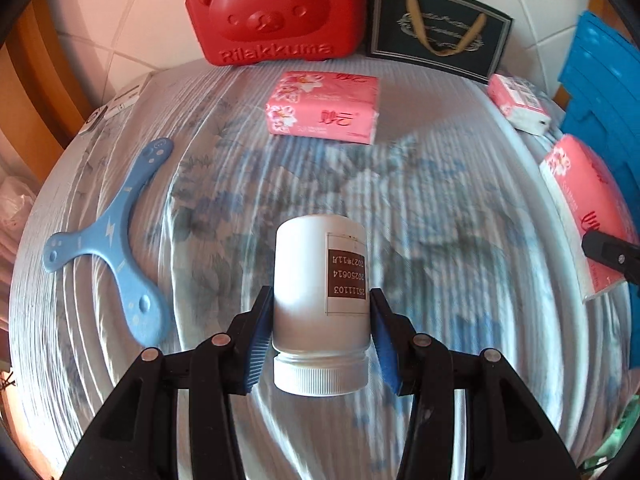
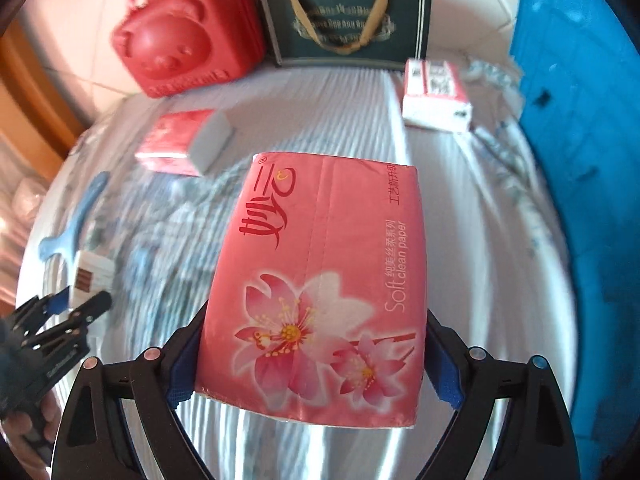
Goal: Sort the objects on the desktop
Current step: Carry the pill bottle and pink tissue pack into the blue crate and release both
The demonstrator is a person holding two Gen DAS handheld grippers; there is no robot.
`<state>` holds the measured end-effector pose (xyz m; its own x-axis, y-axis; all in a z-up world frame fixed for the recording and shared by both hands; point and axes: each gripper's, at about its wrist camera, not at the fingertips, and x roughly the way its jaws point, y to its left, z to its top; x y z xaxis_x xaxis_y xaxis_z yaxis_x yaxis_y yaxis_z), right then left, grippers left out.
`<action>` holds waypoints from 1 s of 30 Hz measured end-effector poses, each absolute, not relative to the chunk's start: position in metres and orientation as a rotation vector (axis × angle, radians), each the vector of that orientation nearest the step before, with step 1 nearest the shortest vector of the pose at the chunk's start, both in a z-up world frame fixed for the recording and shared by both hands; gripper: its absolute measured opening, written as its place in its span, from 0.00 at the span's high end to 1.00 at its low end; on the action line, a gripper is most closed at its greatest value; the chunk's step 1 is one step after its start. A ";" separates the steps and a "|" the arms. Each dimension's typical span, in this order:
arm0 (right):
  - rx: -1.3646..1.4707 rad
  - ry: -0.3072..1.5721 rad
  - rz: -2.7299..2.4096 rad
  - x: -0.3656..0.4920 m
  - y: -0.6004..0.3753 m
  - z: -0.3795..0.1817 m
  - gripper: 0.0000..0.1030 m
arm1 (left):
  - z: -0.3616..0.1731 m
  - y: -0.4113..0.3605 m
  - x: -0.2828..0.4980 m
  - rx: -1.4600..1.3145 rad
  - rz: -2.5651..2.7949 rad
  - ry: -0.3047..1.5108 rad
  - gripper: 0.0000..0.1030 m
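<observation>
My left gripper (image 1: 320, 312) is shut on a white plastic bottle (image 1: 320, 280) with a brown date label, cap toward the camera, held above the table. My right gripper (image 2: 316, 344) is shut on a pink tissue pack (image 2: 320, 280) printed with flowers, held above the table. That pack and a right fingertip (image 1: 608, 254) show at the right edge of the left wrist view. The left gripper with the bottle (image 2: 86, 276) shows at the lower left of the right wrist view.
A second pink tissue pack (image 1: 324, 108) lies at the table's far middle, a smaller pink-and-white pack (image 1: 520, 104) at the far right. A blue boomerang (image 1: 116, 240) lies left. A red bear case (image 1: 276, 12) and dark gift bag (image 1: 436, 28) stand at the wall. A blue bin (image 2: 580, 160) is right.
</observation>
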<state>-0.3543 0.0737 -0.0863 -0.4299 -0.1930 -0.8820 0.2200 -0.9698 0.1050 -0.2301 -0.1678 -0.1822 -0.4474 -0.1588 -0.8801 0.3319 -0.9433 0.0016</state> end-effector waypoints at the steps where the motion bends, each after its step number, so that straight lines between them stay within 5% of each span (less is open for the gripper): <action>1: 1.485 0.036 -2.478 -0.346 0.077 -0.079 0.11 | -0.177 -0.162 -0.225 1.449 -2.451 0.241 0.56; 20: 0.594 -0.071 -2.927 -0.184 0.215 0.138 0.11 | -0.023 -0.022 -0.198 1.014 -2.879 0.073 0.56; 30: 0.436 -0.149 -3.144 -0.146 0.351 0.191 0.11 | 0.071 0.101 -0.225 0.793 -3.182 0.036 0.56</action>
<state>-0.1458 0.3513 0.1911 -0.9617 0.0223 -0.2731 -0.0479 -0.9950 0.0876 -0.2247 0.1007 0.0705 -0.8742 0.1385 -0.4654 -0.1278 -0.9903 -0.0546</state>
